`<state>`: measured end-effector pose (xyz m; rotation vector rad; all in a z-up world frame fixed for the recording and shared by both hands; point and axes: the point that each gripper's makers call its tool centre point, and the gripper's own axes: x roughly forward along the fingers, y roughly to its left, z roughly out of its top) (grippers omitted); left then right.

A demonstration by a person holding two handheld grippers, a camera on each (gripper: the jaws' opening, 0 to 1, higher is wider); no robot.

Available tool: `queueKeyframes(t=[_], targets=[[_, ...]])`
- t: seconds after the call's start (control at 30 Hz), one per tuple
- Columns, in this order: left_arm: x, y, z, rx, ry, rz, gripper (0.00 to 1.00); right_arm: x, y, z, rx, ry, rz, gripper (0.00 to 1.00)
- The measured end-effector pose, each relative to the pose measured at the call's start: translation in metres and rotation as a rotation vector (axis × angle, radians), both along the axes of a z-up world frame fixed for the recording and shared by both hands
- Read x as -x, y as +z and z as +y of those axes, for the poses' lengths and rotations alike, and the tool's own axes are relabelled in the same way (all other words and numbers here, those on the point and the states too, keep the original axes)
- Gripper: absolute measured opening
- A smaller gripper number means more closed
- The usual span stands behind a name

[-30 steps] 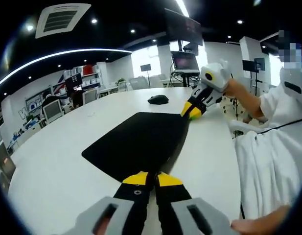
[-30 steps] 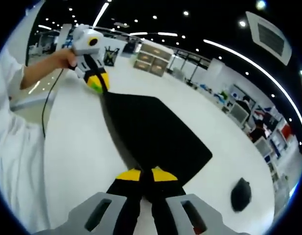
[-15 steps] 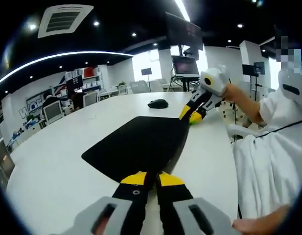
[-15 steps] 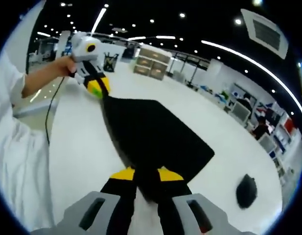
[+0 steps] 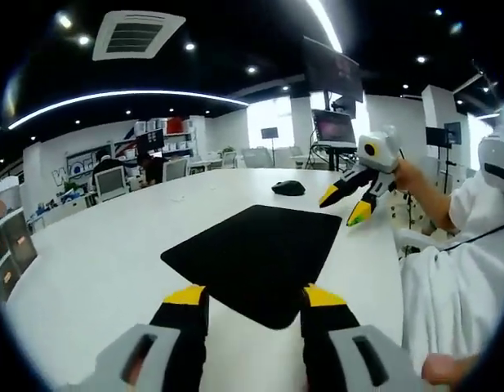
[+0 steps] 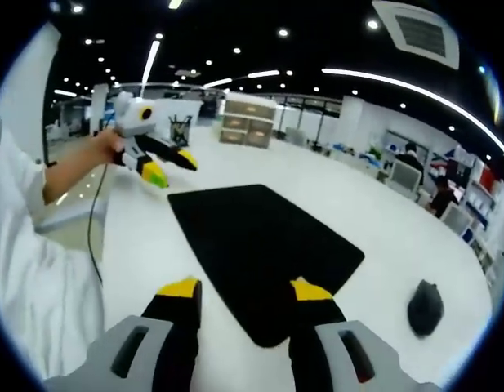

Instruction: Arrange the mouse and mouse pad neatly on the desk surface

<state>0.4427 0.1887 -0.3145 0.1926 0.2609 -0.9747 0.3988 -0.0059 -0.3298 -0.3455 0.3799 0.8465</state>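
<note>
**Mia:** What is the biggest thing you can see?

**Ben:** A big white tabletop [image 5: 88, 261]. It is round at the edges. It has a lot of bare white space.

**Mia:** What lies on it?

**Ben:** A black mouse pad [image 5: 256, 249]. It lies flat on the tabletop. In the right gripper view the mouse pad [image 6: 264, 245] is right in the middle, with one corner pointing at the camera.

**Mia:** Is anything holding the pad?

**Ben:** No. The left gripper [image 5: 252, 300] has its fingers wide apart. The near corner of the pad sits between the two yellow tips, but they do not pinch it. The right gripper [image 6: 245, 290] has wide fingers too, with the near corner of the pad in the gap.

**Mia:** Can you see one gripper from the other one?

**Ben:** Yes. In the left gripper view the right gripper [image 5: 350, 204] is up in the air past the far corner of the pad, with its fingers spread. A hand [image 5: 411, 175] holds it. In the right gripper view the left gripper [image 6: 171, 167] is in the air near the far side of the pad, fingers spread, held by a hand [image 6: 104, 147].

**Mia:** Where is the mouse?

**Ben:** The black mouse [image 5: 288, 188] sits on the tabletop, past the far edge of the pad and not touching it. In the right gripper view the mouse [image 6: 425, 308] is off to the right of the pad, well apart from it.
</note>
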Motion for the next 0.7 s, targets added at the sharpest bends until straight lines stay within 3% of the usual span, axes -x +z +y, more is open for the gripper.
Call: queueKeyframes(t=[0.2, 0.47, 0.7], targets=[[-0.003, 0.012, 0.003, 0.052, 0.042, 0.0, 0.52, -0.001, 0.01, -0.004, -0.038, -0.013, 0.001, 0.4], [-0.006, 0.034, 0.013, 0.066, 0.095, -0.077, 0.52, -0.007, 0.032, -0.01, -0.074, -0.026, -0.045, 0.4], [-0.009, 0.03, 0.019, 0.061, 0.129, -0.028, 0.5, -0.01, 0.037, -0.016, -0.089, -0.034, -0.054, 0.4]])
